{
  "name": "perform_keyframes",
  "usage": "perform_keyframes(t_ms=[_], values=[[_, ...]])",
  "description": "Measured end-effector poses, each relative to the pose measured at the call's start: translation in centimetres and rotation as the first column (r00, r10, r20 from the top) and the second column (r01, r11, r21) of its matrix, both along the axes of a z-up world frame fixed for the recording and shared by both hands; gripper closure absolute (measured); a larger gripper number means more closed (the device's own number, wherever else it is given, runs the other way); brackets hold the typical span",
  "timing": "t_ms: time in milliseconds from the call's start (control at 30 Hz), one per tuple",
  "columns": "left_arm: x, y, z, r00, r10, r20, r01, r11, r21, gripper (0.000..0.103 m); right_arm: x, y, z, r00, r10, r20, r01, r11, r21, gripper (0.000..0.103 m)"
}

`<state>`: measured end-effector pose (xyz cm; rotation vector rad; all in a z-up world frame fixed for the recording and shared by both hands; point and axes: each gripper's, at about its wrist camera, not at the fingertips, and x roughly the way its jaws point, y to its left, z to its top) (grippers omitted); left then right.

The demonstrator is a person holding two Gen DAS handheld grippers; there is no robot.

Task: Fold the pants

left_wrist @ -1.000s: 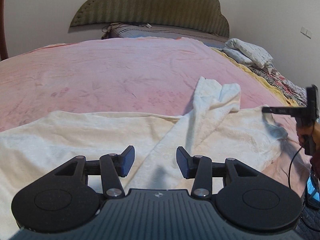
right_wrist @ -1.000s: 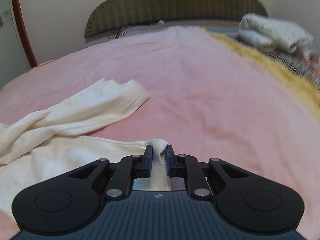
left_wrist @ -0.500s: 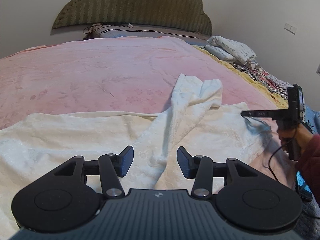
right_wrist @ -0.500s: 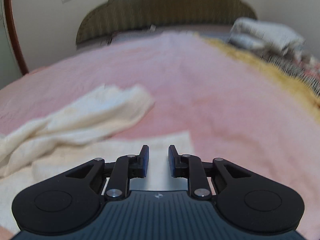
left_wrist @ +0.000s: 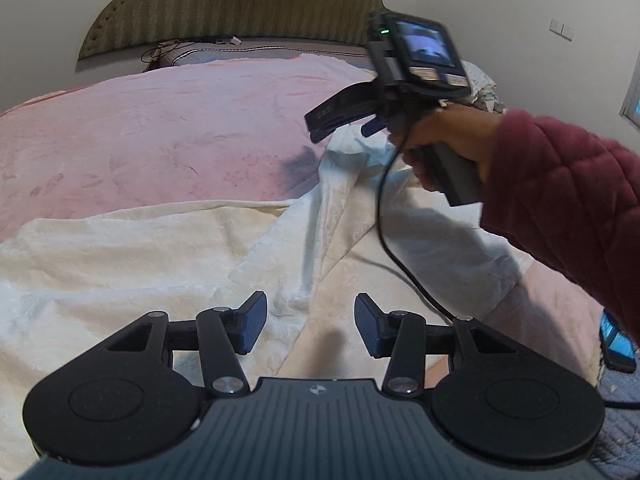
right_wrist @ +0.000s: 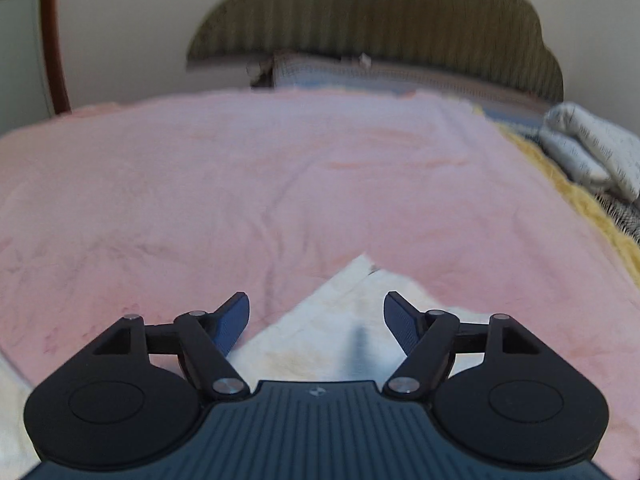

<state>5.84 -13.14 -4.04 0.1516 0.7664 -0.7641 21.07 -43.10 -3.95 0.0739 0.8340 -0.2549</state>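
Note:
Cream-white pants [left_wrist: 132,264] lie spread on a pink bedspread [left_wrist: 160,136], one leg flat to the left, the other leg [left_wrist: 340,184] bunched and running away to the right. My left gripper [left_wrist: 307,328] is open and empty, low over the crotch area. My right gripper [right_wrist: 316,320] is open and empty, hovering above the end of the bunched leg [right_wrist: 344,320]. It also shows in the left wrist view [left_wrist: 344,120], held in a hand with a red sleeve.
A green padded headboard [left_wrist: 240,4] and a pillow [left_wrist: 224,54] stand at the far end. Folded bedding [right_wrist: 592,152] and a yellow blanket [right_wrist: 580,208] lie along the right side. A cable [left_wrist: 392,240] hangs from the right gripper across the pants.
My right gripper let go of the waist edge, opened wide, and moved up and left over the bunched leg's end. My left gripper stayed open over the pants.

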Motion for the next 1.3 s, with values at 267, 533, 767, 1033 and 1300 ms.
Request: perform_keyframes(t_ms=[267, 533, 767, 1033, 1300], values=[[0.0, 0.0, -0.2, 0.999, -0.006, 0.04, 0.006, 1.0, 0.008, 0.05, -2.2, -1.9, -0.9, 0.994, -0.083, 0.076, 0.076, 0.992, 0.099, 0.095], [-0.3, -1.9, -0.8, 0.993, -0.022, 0.115, 0.013, 0.997, 0.076, 0.05, -13.1, -7.6, 1.7, 0.933, -0.259, 0.251, 0.172, 0.931, 0.322, 0.096], [-0.5, -3.4, -1.4, 0.991, -0.032, 0.13, 0.016, 0.992, 0.125, 0.05, -12.6, -10.0, 1.7, 0.93, -0.277, 0.241, 0.11, 0.836, 0.537, 0.055], [-0.4, -3.4, -2.0, 0.993, -0.033, 0.109, 0.022, 0.994, 0.108, 0.041, -0.8, -4.4, -0.4, 0.991, -0.125, 0.05, 0.106, 0.953, 0.283, 0.026], [0.3, -2.8, -1.9, 0.994, -0.041, 0.103, 0.037, 0.999, 0.038, 0.04, -1.9, -5.3, -0.9, 0.982, -0.155, 0.104, 0.128, 0.964, 0.233, 0.093]])
